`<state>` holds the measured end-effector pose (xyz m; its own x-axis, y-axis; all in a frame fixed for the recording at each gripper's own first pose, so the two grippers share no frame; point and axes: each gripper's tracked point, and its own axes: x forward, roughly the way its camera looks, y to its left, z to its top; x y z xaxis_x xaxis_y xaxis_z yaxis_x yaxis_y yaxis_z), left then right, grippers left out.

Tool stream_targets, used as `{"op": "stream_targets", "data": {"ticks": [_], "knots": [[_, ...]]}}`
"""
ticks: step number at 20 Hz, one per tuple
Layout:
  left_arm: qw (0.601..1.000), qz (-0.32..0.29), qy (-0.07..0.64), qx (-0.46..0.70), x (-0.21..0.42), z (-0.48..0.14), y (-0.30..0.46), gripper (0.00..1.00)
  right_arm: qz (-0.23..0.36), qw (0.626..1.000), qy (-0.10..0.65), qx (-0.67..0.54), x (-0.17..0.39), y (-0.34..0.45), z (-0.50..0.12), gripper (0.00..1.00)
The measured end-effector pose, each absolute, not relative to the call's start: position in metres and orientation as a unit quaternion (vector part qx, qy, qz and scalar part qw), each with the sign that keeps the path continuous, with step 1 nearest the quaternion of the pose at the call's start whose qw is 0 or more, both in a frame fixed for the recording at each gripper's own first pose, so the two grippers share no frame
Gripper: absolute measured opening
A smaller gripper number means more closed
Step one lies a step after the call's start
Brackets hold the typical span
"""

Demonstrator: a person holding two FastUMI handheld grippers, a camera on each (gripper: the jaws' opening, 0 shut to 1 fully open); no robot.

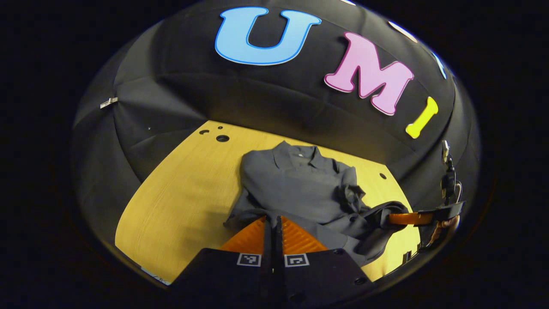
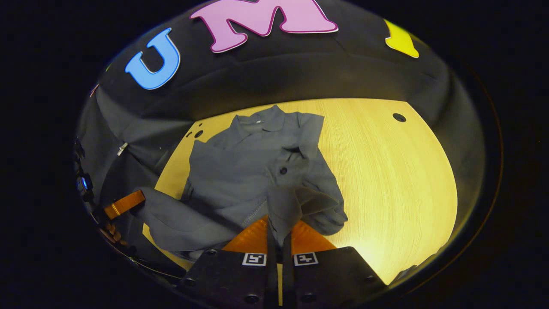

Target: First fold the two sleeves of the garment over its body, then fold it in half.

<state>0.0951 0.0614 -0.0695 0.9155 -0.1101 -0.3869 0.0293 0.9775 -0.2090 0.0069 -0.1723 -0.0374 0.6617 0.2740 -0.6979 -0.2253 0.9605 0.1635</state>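
Your left gripper point(image 1: 273, 219) sits low at the near hem of the dark grey collared shirt point(image 1: 300, 184), pointing along the desk toward the far wall. Its jaws are closed together with the hem cloth pinched between them. In the right gripper view you see it at the far left edge, with your fingers point(image 2: 112, 234) on the handle and cloth draped from its tip.

Your right gripper point(image 2: 279, 227) is also low and aimed toward the far wall, jaws clamped on a bunched fold of grey fabric that stands up between them. In the left gripper view it comes in from the right, roughly level, gripping the shirt's near right edge.

Count: one shirt, two grippers, one light wooden desk point(image 2: 386, 171).

The shirt lies on the desk, collar toward the far wall, near edge at both grippers. One sleeve point(image 1: 349, 189) is crumpled in over the right side of the body. The near right part is rumpled, not flat. Whether the other sleeve is folded, can't tell.
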Motion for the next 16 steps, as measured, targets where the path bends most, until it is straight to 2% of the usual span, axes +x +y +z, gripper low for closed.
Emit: {"op": "stream_targets", "data": {"ticks": [1,2,11,16], "knots": [[0.974,-0.036,0.198,-0.100,0.104,-0.065,0.062,0.02,0.137,0.913,0.382,0.037,0.018,-0.170,-0.035,0.09],[0.976,-0.034,0.193,-0.096,0.115,-0.061,0.065,0.06,0.138,0.915,0.377,0.043,0.028,-0.167,-0.031,0.09],[0.985,-0.023,0.151,-0.083,0.222,-0.029,0.074,0.05,0.159,0.932,0.321,0.045,0.130,-0.141,0.001,0.08],[0.985,-0.018,0.139,-0.095,0.287,-0.027,0.081,0.05,0.152,0.938,0.305,0.061,0.185,-0.139,-0.005,0.08]]}}
